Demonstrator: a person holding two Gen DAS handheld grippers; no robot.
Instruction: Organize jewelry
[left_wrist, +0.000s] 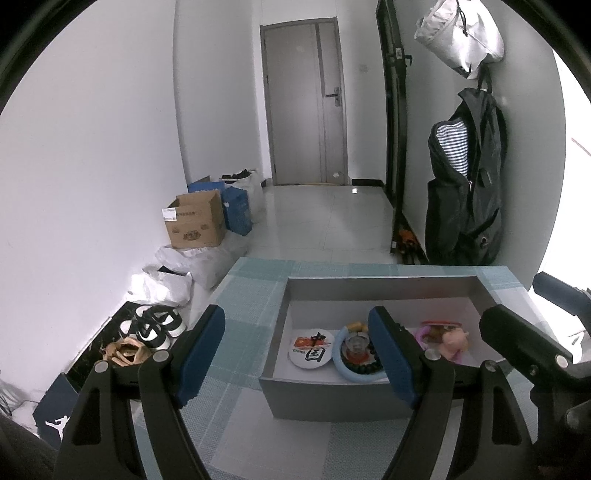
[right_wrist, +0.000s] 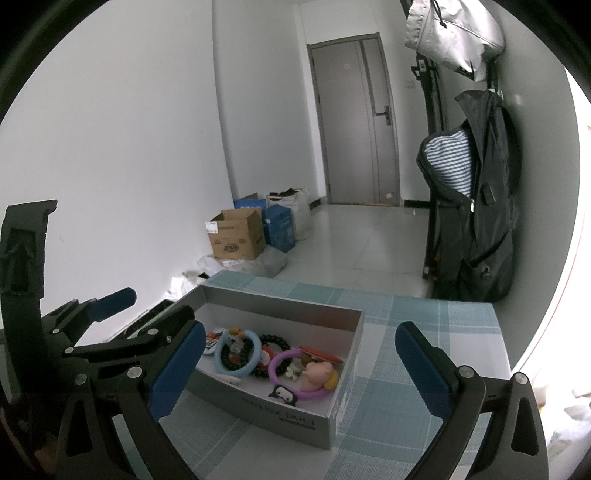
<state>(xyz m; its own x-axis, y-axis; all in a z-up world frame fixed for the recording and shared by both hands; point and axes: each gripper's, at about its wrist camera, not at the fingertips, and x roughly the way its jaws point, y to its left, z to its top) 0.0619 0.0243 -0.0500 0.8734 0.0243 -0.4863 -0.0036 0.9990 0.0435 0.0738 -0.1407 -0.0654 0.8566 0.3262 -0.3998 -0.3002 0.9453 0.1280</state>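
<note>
We hold both grippers above a tabletop (left_wrist: 251, 332) covered in a teal and white checked cloth, and both look down at an open grey cardboard box (right_wrist: 280, 410) standing on it. The left gripper (left_wrist: 303, 354) has its blue-padded fingers (left_wrist: 201, 354) spread wide with nothing between them; in its view the box sits just ahead, and its right finger overlaps the box's middle. The right gripper (right_wrist: 299, 369) is likewise spread wide and holds nothing, its fingers (right_wrist: 421, 373) to either side of the box's near corner.

The jewelry lies loose on the floor of the box. At the left end we see a round white badge (left_wrist: 309, 349) with red and black markings. Beside it lies a light blue ring (right_wrist: 238, 352), with a black bead bracelet (right_wrist: 273, 341) just behind it in the right wrist view. Toward the right end a purple ring (right_wrist: 291, 373) lies around and against a pink figurine (right_wrist: 319, 373), and a small black and white penguin charm (right_wrist: 282, 397) rests against the near wall.

In the right wrist view the left gripper shows at the left edge, beside the box's left end. Beyond the tabletop, a brown carton (left_wrist: 195, 221) sits on the floor by the wall, and a black backpack (left_wrist: 465, 177) hangs on the right.
</note>
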